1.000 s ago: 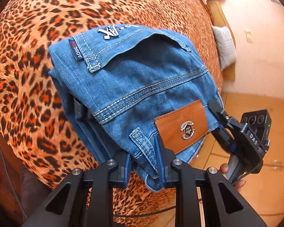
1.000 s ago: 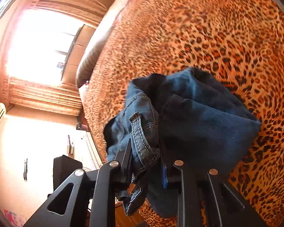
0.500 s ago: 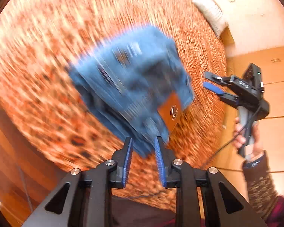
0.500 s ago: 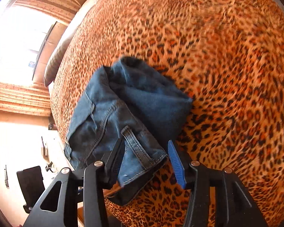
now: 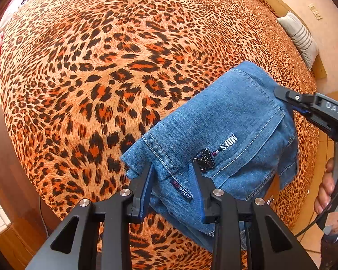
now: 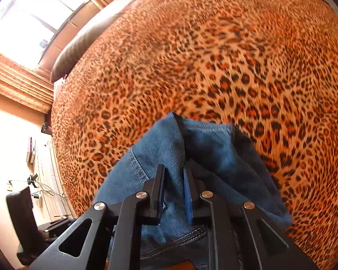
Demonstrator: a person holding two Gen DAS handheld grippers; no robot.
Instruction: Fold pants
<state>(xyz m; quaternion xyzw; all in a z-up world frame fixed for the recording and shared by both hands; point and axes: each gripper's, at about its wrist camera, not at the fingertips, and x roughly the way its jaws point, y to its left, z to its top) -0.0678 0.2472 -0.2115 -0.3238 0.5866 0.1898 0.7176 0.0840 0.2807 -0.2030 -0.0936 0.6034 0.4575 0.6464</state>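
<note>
Blue denim, folded into a compact bundle, is shown near the edge of a bed covered by a leopard-print bedspread point(image 5: 101, 67). The folded jeans point(image 5: 225, 121) are seen in the left wrist view with a stitched pocket, a small metal emblem point(image 5: 204, 157) and a woven side label point(image 5: 182, 189) facing up. Half a second ago both grippers were parted and clear of the bundle; now both are back on it. The left gripper point(image 5: 171, 180) is set around the near corner with the label between its fingers; the jaws stand partly apart, and it cannot be told whether the cloth is actually pinched. The right gripper point(image 6: 173, 180) is shown with its jaws drawn narrow on a raised ridge of denim at the opposite side; in the left wrist view its tip is seen touching the far corner of the bundle, with the person's right hand point(image 5: 329, 193) on its handle. Compared with a second ago, the bundle is seen turned, the pocket emblem now lying nearest the left gripper. The folding is judged essentially complete; the renewed hold suggests that the bundle is being repositioned or squared. A loose denim flap at the right edge may slip open if lifted.
</note>
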